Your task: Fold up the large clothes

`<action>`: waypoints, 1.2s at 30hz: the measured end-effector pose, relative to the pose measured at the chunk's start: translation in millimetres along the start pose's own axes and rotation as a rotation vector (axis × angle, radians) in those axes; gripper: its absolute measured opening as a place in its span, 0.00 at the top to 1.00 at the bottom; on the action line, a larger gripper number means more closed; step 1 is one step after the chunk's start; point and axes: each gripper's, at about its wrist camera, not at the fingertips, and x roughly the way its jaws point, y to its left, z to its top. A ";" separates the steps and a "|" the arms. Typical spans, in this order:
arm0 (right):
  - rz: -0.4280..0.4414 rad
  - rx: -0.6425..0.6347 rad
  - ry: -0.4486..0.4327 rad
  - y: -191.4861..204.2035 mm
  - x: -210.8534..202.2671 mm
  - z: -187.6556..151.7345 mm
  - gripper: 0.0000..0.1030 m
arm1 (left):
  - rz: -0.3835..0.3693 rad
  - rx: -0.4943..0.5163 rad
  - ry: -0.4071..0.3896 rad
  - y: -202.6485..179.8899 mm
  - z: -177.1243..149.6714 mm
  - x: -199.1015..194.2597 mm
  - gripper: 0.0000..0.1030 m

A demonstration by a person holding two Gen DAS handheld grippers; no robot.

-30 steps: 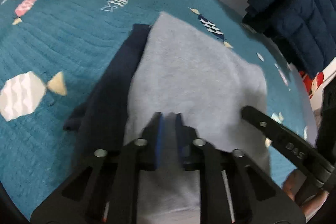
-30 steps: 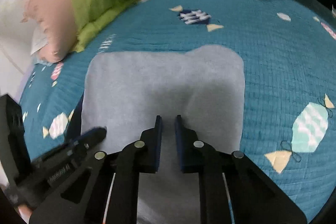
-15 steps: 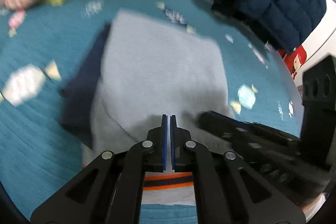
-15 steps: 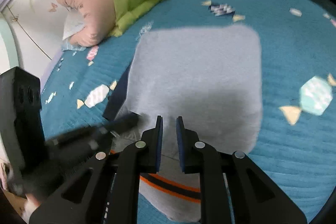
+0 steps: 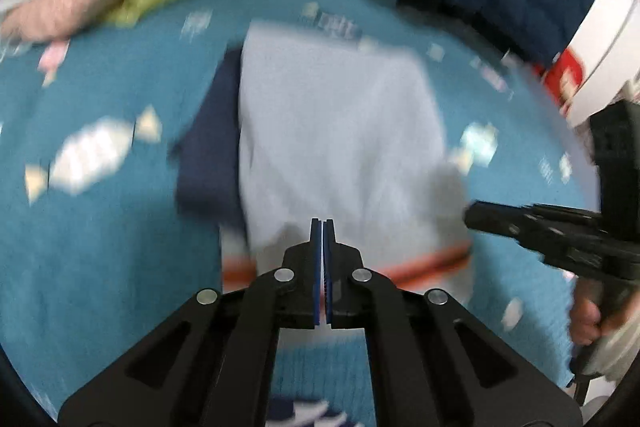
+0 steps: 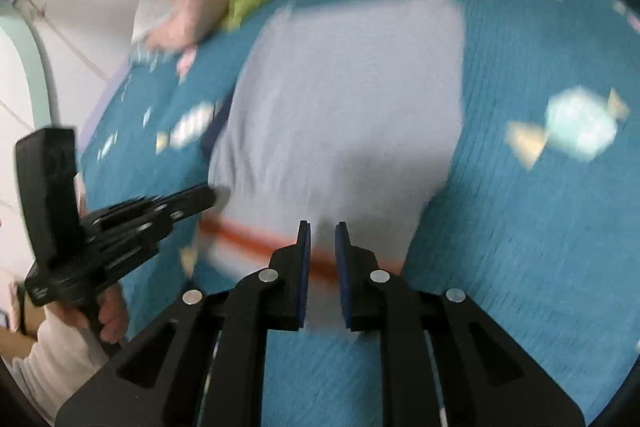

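Folded pale-grey fleece garment (image 5: 336, 131) lies ahead below both tools; my left gripper (image 5: 322, 227) pinched together, right gripper (image 6: 322, 231) slightly apart, both empty.

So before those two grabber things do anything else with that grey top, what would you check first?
1. Folded light grey fleece garment lies flat on the teal candy-print quilt: ok.
2. Left hand-held gripper empty, jaws shut: ok.
3. Right hand-held gripper empty, narrow gap: ok.
4. Dark navy part tucked in: not ok, it sticks out on one side.
5. Orange-striped hem squared up: cannot tell, blurred.
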 end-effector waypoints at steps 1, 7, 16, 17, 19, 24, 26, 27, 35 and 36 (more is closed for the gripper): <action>-0.038 -0.005 -0.054 -2.7 1.7 19.0 0.86 | -0.006 -0.005 -0.032 1.1 12.6 2.2 0.98; -0.036 0.096 -0.191 -16.8 45.7 95.3 0.86 | -0.052 -0.030 -0.108 6.0 94.6 62.9 0.98; -0.017 0.118 -0.126 -54.4 110.3 111.3 1.00 | -0.052 -0.100 0.002 42.0 128.2 167.8 0.98; 0.012 0.134 -0.126 -59.2 106.6 110.3 1.00 | -0.055 -0.128 -0.009 49.1 127.3 161.8 0.97; 0.002 0.130 -0.142 -67.6 90.4 106.7 1.00 | 0.028 -0.123 -0.059 59.8 128.6 145.9 0.97; -0.082 0.162 -0.196 -70.1 45.3 94.3 0.94 | 0.086 -0.063 -0.039 62.9 128.7 123.5 0.98; -0.065 0.131 -0.196 -61.3 27.3 81.8 0.94 | 0.113 -0.042 -0.033 47.3 124.8 105.8 0.97; -0.058 0.123 -0.191 -58.1 24.5 77.5 0.94 | 0.076 -0.044 -0.024 42.8 121.3 100.1 0.97; -0.001 0.094 0.046 -20.2 54.2 -4.2 0.94 | 0.144 -0.056 0.080 27.1 36.3 77.9 0.98; 0.002 0.100 0.029 -19.4 52.2 -19.4 0.93 | 0.157 -0.061 0.072 27.9 26.1 74.5 0.98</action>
